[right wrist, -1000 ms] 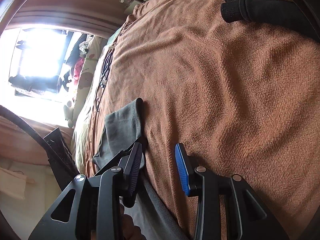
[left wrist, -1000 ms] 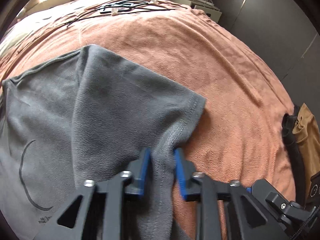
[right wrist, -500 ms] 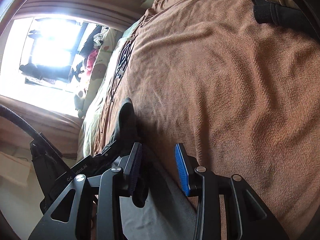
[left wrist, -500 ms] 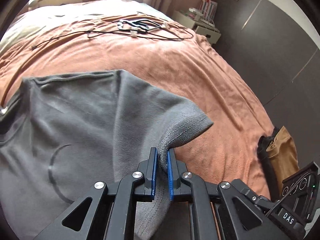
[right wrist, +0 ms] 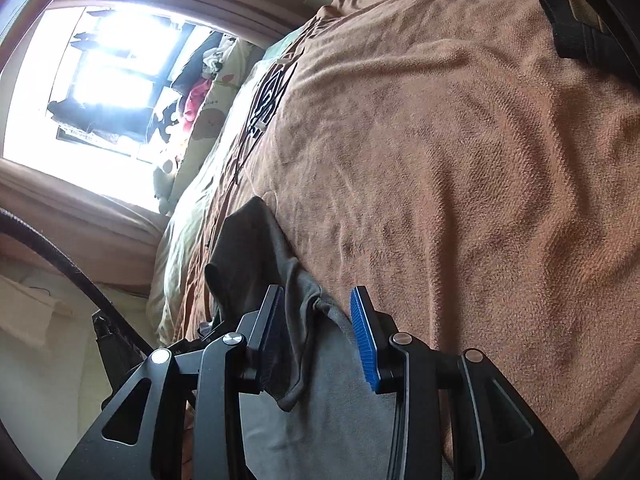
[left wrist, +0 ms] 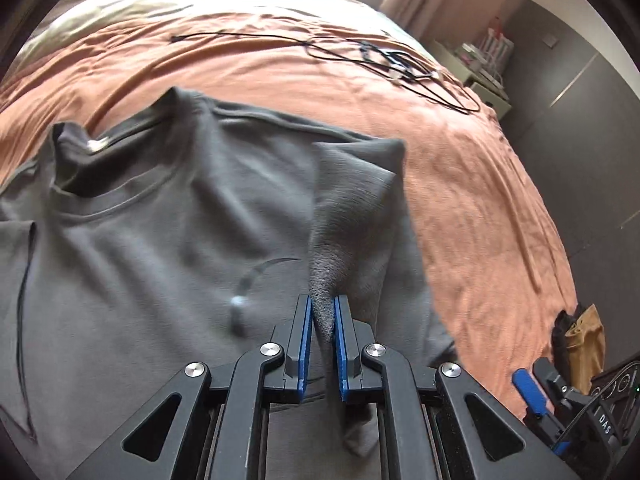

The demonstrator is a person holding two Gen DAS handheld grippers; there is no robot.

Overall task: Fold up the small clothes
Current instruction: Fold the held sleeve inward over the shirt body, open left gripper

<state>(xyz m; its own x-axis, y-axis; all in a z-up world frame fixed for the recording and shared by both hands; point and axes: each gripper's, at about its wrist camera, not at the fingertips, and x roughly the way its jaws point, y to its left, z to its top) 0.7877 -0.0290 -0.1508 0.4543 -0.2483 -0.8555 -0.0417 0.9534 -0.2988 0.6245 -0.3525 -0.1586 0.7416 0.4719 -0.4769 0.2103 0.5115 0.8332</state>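
- Your left gripper is clamped tight on the sleeve of the grey T-shirt, lifting it into a peak over the chest.
- Your right gripper hangs with its pads spread, empty, just over the shirt's edge at 6 o'clock.
- Shirt lies face-up on the orange blanket, neckline toward 11 o'clock.
- Progress looks early: 1 sleeve fold is under way, the rest is yet to come.
- Left tool points forward and down; right tool is rolled sideways.
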